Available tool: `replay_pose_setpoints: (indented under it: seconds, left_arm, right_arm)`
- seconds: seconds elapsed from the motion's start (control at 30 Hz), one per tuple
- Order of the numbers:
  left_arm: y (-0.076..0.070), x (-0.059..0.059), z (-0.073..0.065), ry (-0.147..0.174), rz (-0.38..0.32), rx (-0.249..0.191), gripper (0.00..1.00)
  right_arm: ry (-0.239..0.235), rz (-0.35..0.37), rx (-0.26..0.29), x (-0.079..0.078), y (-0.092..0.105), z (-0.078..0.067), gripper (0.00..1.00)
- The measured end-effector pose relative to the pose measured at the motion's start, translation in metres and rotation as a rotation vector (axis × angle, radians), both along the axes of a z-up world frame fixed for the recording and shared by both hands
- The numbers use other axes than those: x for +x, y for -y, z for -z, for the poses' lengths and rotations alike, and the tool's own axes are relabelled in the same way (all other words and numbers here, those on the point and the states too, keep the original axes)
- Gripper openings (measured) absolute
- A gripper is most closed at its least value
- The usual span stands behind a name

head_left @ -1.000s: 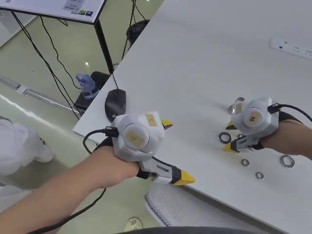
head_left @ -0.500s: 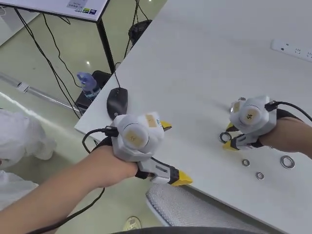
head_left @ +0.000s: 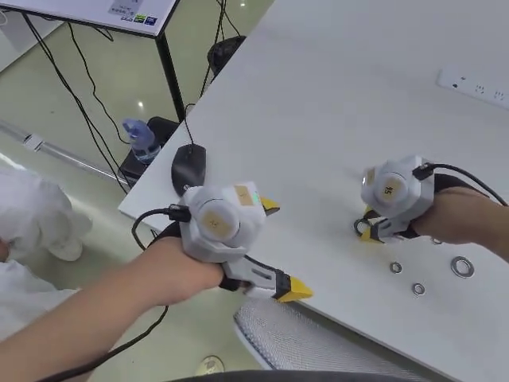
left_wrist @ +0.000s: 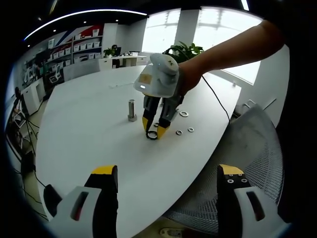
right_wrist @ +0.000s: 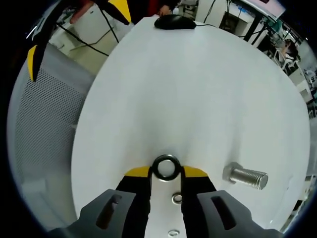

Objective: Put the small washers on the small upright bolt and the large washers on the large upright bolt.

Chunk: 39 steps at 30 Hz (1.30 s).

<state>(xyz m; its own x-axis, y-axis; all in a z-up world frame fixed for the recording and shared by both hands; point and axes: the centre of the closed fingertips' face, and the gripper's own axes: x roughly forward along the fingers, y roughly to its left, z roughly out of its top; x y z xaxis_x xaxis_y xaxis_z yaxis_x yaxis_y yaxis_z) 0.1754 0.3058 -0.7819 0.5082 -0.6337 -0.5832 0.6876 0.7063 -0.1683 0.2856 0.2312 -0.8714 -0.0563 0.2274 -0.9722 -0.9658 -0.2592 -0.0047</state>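
One washer (right_wrist: 166, 167) in right tongs (right_wrist: 166, 174), three loose; one bolt (right_wrist: 245, 177)

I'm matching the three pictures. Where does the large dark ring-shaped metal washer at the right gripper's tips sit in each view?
Head view: large dark ring-shaped metal washer, right of centre, under the right gripper.
Left gripper view: washer at centre.
Right gripper view: washer at bottom centre, between the yellow tips.
Shared landmark: small silver washers nearby.

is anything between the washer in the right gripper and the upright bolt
Nothing visible does: only bare table lies between the washer, held in the right gripper, and the upright bolt beside it.
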Motion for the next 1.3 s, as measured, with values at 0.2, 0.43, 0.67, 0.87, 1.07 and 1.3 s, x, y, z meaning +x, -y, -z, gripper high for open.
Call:
replay_pose_setpoints:
  seconds: [0.2,0.43,0.67,0.87,1.07,1.3]
  left_arm:
    - [0.001,0.0,-0.002,-0.003,0.0,-0.005,0.82]
    - [-0.003,0.002,-0.003,0.004,-0.003,0.002,0.83]
    - [-0.003,0.002,-0.002,0.002,0.001,0.009,0.82]
    - [0.0,0.005,-0.005,0.006,-0.002,0.003,0.83]
    - [0.0,0.009,-0.008,0.019,-0.005,0.001,0.85]
    - [-0.003,0.011,-0.006,0.018,-0.02,0.001,0.88]
  right_arm:
    - [0.0,0.039,0.001,0.0,0.0,0.0,0.22]
    - [-0.009,0.072,0.023,0.001,0.0,-0.001,0.22]
    - [-0.028,0.093,0.019,0.003,0.005,-0.005,0.22]
    - [-0.039,0.113,0.012,0.003,0.015,-0.012,0.22]
    - [-0.034,0.151,0.016,0.01,0.026,-0.021,0.22]
    - [-0.045,0.192,0.032,0.016,0.035,-0.037,0.22]
